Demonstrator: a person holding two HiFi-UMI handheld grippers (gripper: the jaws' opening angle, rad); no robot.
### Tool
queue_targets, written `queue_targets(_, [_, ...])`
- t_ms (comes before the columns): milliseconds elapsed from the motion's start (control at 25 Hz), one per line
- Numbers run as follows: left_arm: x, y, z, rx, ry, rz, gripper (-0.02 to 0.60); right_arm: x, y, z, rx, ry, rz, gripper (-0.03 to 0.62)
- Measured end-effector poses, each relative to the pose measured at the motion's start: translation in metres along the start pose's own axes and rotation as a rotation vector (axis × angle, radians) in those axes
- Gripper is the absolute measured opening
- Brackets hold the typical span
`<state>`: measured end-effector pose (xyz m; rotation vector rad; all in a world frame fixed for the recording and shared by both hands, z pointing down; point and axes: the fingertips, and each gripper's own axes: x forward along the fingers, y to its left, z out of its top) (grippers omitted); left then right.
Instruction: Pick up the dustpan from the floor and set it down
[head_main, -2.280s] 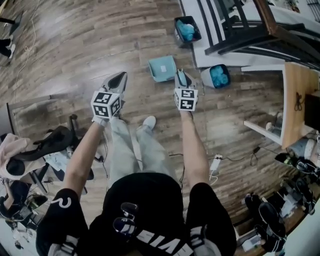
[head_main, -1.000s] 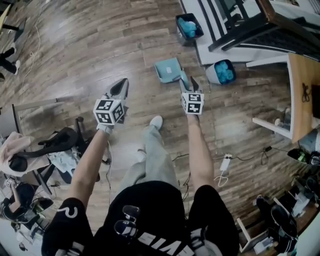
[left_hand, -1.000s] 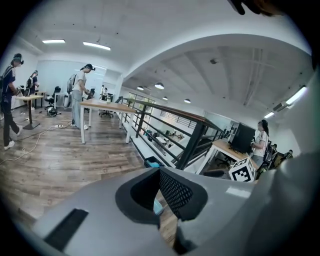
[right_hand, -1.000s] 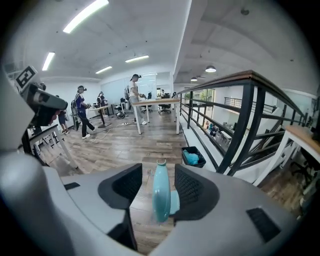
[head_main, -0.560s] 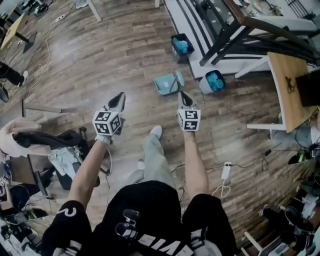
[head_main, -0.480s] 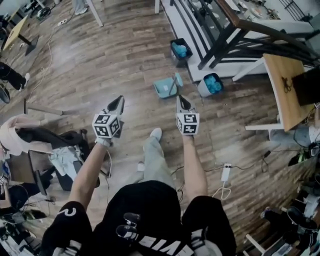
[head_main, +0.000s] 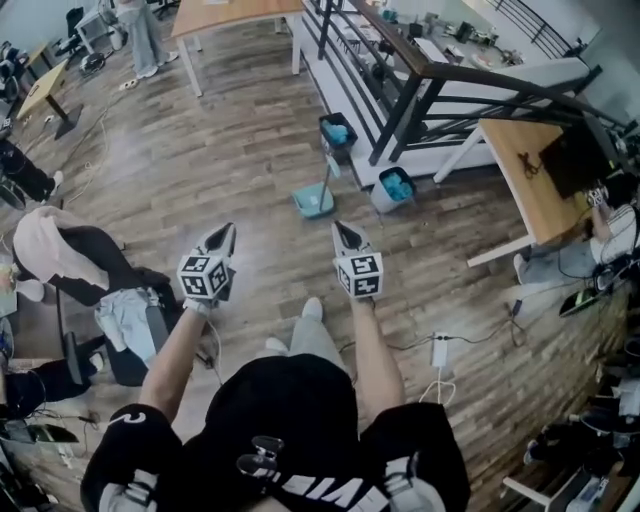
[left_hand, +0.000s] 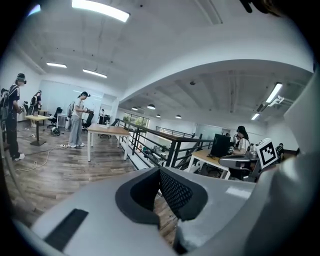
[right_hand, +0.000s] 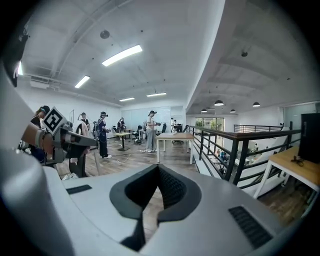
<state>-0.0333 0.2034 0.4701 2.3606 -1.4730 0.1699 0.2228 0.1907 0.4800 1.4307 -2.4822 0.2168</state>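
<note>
Right gripper is clenched on nothing. Left gripper is likewise closed and empty. Farther off, between them, the teal dustpan stands on the wood floor, touched by neither. Just right of it, a pale bin holds blue material, as does a dark bin farther off.

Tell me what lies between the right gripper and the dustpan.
Nothing but wooden floor: in the head view, a bare stretch separates the right gripper from the dustpan.
</note>
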Motion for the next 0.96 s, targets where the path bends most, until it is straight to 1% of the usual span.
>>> queue_targets(160, [-0.024, -0.027, -0.001, 0.012, -0.029, -0.029, -0.003, -0.035, 0.018, -0.001, -0.006, -0.024, 0.010, -0.005])
queue_targets(360, [-0.036, -0.065, 0.004, 0.033, -0.060, -0.048, -0.003, -0.073, 0.019, -0.008, -0.007, -0.026, 0.018, -0.005])
queue_targets(560, [-0.042, -0.101, 0.006, 0.043, -0.066, -0.053, -0.003, -0.100, 0.011, -0.002, -0.012, -0.035, 0.033, -0.005])
queue_targets(720, [-0.049, -0.135, 0.000, 0.049, -0.069, -0.050, -0.003, -0.124, 0.003, -0.002, -0.015, -0.037, 0.048, -0.005])
queue_targets(840, [-0.047, -0.166, -0.001, 0.054, -0.078, -0.050, -0.003, -0.144, -0.009, 0.002, 0.005, -0.048, 0.052, -0.005])
queue_targets(960, [-0.043, -0.198, -0.001, 0.064, -0.077, -0.055, -0.003, -0.162, -0.028, 0.004, 0.002, -0.065, 0.052, -0.005])
